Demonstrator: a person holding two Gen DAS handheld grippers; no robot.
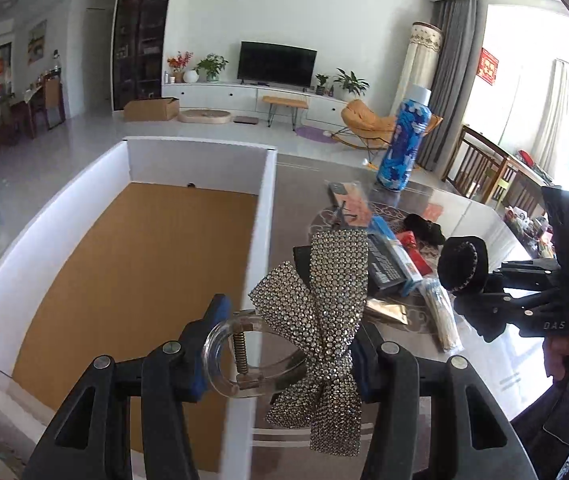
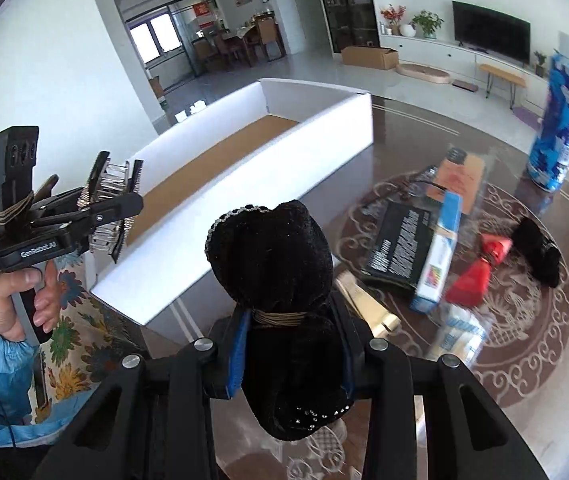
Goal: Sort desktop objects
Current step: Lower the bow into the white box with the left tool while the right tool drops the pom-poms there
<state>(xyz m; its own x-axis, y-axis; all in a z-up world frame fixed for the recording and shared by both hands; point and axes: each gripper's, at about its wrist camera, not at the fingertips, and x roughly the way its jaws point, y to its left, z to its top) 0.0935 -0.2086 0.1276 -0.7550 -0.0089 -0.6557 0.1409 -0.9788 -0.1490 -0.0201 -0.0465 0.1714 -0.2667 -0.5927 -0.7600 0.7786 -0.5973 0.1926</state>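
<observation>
left claw (image 1: 284, 360) | rhinestone bow clip (image 1: 324, 312) | long axis upright, tails down

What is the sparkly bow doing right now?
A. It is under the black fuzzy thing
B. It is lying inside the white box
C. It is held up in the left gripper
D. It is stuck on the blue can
C: the sparkly bow, on its clear hair clip, sits pinched in the left gripper, raised beside the white box, whose brown floor shows nothing in it.
</observation>
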